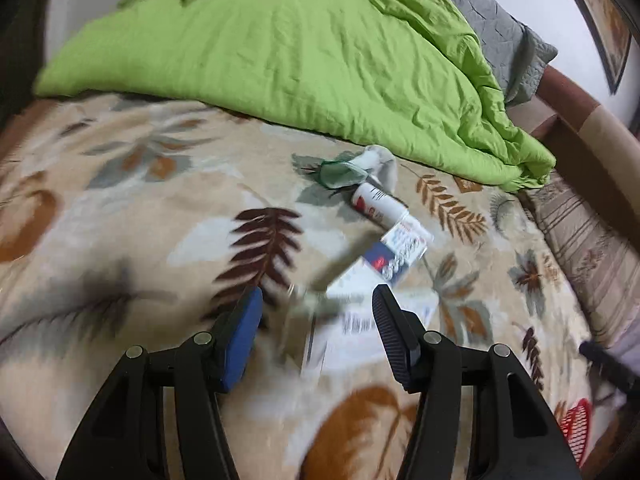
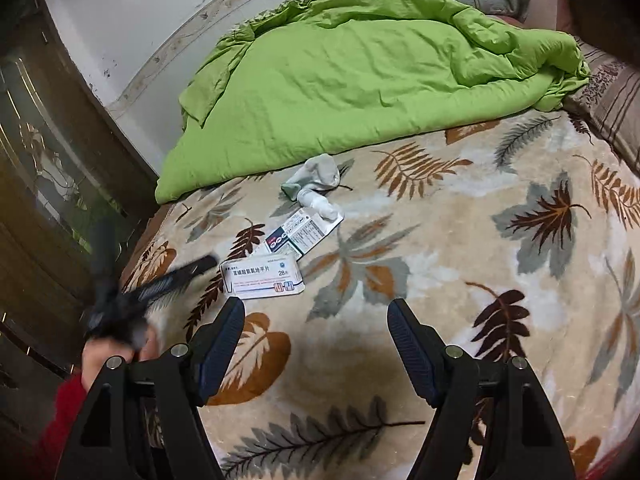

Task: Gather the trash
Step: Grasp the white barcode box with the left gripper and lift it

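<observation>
My left tool [image 1: 318, 320] is about half open with nothing pinched. Right between and just past its tips sits the white pill box [image 1: 352, 316], pretty smeared by blur in that view, so I can't tell if a pad touches it. My right tool [image 2: 316, 328] is gaping wide and empty, over bare blanket [image 2: 460, 320]; no trash between its fingers.

From the right wrist view the trash is a little trail running from lower left up toward the center of the frame. The white pill box [image 2: 262, 278] lies flat, closed, long side running left-right, just above my right tool's left fingertip [image 2: 234, 312]. My left tool [image 2: 160, 284] comes in blurry from the left edge with a tip close beside that box. Can't see what's inside any of the boxes.

Next up and right is a second, darker box [image 2: 298, 236], flat too, its long axis slanting up to the right. Touching its top end is a small white bottle [image 2: 316, 202] lying on its side, slanting down to the right. Above that is a crumpled white sock [image 2: 320, 174] with something greenish [image 2: 290, 190] tucked by it.

All of it lies on the leaf-print blanket on the bed. The green duvet [image 2: 360, 80] is heaped across the top of the frame, and a red sleeve [image 2: 64, 408] shows at lower left.
</observation>
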### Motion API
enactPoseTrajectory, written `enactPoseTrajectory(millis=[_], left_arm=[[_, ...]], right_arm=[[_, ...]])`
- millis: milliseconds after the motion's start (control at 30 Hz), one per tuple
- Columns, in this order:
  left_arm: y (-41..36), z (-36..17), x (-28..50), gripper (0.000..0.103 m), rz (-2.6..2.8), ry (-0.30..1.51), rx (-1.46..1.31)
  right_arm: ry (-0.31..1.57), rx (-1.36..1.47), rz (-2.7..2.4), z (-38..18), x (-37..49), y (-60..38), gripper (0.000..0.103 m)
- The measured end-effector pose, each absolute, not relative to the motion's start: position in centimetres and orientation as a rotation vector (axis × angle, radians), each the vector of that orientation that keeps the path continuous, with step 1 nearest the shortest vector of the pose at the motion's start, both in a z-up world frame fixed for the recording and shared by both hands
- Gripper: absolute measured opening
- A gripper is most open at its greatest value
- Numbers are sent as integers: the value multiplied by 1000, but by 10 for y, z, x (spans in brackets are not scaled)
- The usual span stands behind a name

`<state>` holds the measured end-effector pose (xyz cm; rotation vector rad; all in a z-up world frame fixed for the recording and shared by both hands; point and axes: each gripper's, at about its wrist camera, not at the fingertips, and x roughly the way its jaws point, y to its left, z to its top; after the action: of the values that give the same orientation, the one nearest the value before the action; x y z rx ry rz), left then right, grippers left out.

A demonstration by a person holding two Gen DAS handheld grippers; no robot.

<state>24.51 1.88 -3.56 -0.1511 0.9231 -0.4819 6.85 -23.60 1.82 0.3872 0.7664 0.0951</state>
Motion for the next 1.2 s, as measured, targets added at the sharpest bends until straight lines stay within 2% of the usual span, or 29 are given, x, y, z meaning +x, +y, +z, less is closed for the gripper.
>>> enactPoseTrajectory(millis=[100,133,233,500,633,800,867,900,1067,1200], left_arm=[[6,-51,261,55,-538,967,-133],[-1,-55,259,50,-579,980,-117],[-6,-49,239,49,-652,961,-107],[-29,-37,165,49,-768,946,142],[-40,-36,161,54,-754,947,209],[-63,-41,173,54,-750,960,251],[-73,-48,176,42,-786,1004,239],[-78,-51,173,40,-783,1013,257],[-92,-59,157,38,-808,1014,300],[-96,-54,168,38,-745,1006,231]], right_arm=[[779,406,84,13,69,-243,78],[781,412,76,12,69,-246,78],[775,444,64,9,68,-254,78],[772,464,79,1,60,-257,78],[762,463,72,1,49,-260,78],[764,463,53,-1,40,-266,78],[765,466,49,-2,38,-268,78],[764,464,45,-1,37,-269,78],[754,466,35,0,33,-273,78],[758,483,35,-3,33,-274,78]])
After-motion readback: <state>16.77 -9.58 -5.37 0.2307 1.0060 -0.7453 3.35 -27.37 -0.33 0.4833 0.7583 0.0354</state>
